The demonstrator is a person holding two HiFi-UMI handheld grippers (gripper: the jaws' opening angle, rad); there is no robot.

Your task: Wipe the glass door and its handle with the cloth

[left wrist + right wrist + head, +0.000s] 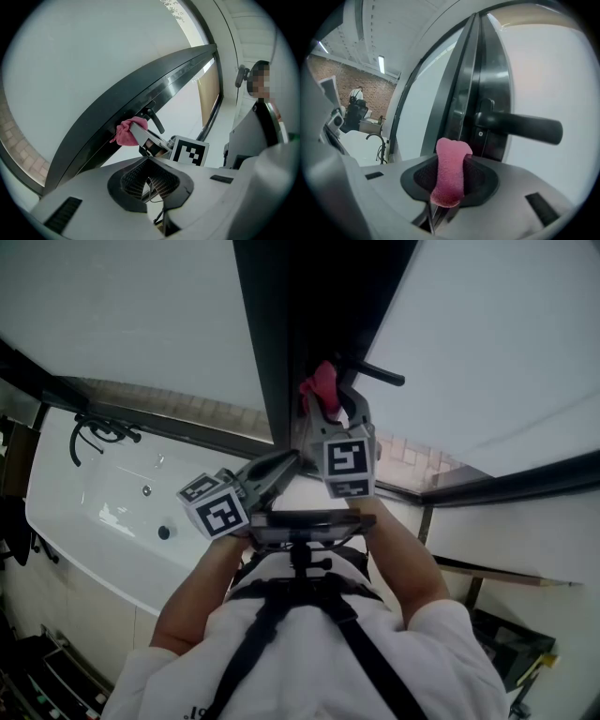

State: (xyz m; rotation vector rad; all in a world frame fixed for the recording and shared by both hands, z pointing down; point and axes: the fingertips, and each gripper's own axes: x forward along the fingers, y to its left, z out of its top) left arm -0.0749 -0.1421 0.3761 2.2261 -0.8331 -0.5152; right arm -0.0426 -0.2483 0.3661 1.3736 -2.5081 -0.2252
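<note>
The glass door (141, 306) has a dark frame (281, 352) and a black lever handle (380, 374). My right gripper (323, 407) is shut on a pink cloth (322, 385), which it holds up against the frame just left of the handle. In the right gripper view the cloth (450, 171) sticks out between the jaws, with the handle (518, 126) just beyond it to the right. My left gripper (286, 465) hangs lower and to the left, shut on nothing (149, 180). From there I see the cloth (127, 131) pressed on the frame below the handle (153, 119).
A white bathtub (94, 512) with a black tap (94, 432) stands at lower left. Frosted glass panels (487, 324) flank the frame on both sides. A brick wall (351, 75) and a distant person (356, 96) show in the right gripper view.
</note>
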